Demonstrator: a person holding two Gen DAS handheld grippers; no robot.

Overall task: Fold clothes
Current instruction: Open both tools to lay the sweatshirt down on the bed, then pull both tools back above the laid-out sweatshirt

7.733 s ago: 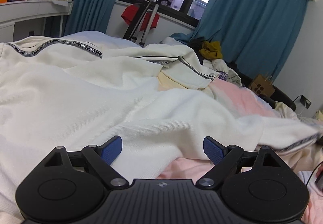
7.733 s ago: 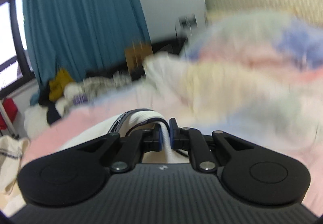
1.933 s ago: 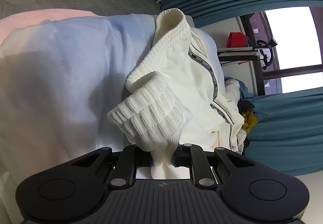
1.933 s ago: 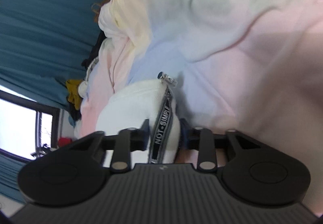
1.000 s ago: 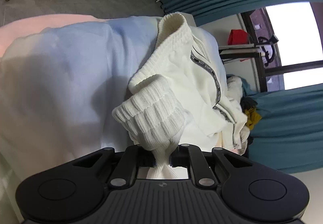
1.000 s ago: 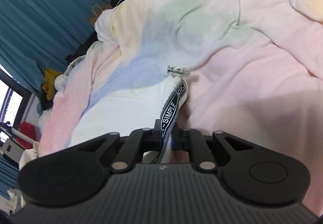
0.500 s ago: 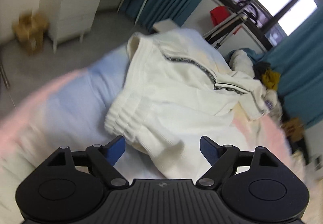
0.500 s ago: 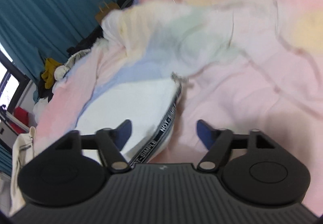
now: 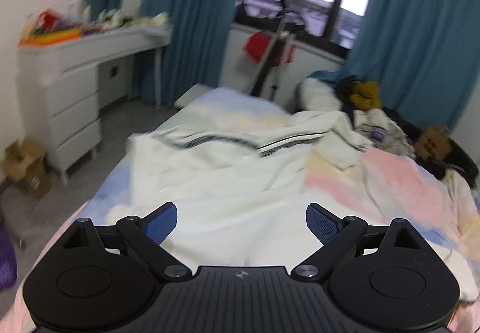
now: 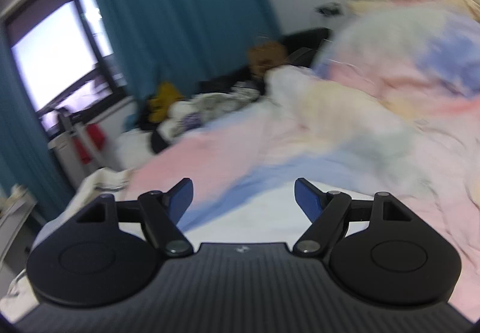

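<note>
A white knit garment with black lettered trim [image 9: 216, 165] lies spread on the bed, blurred in the left wrist view. My left gripper [image 9: 241, 220] is open and empty, raised above its near part. A white patch of the garment [image 10: 255, 213] shows in the right wrist view just beyond my right gripper [image 10: 243, 196], which is open and empty above it. Both views are motion-blurred.
The bed carries a pastel pink, blue and yellow cover [image 9: 399, 189] [image 10: 345, 135]. A pile of clothes [image 9: 363, 102] lies by the teal curtains [image 9: 414, 33]. A white drawer desk [image 9: 72, 93] and cardboard boxes [image 9: 24, 165] stand at the left. A tripod [image 9: 276, 57] stands under the window.
Both grippers let go of the white garment: the left released the ribbed cuff, the right the trimmed edge. Both then opened wide and lifted up and back from the bed.
</note>
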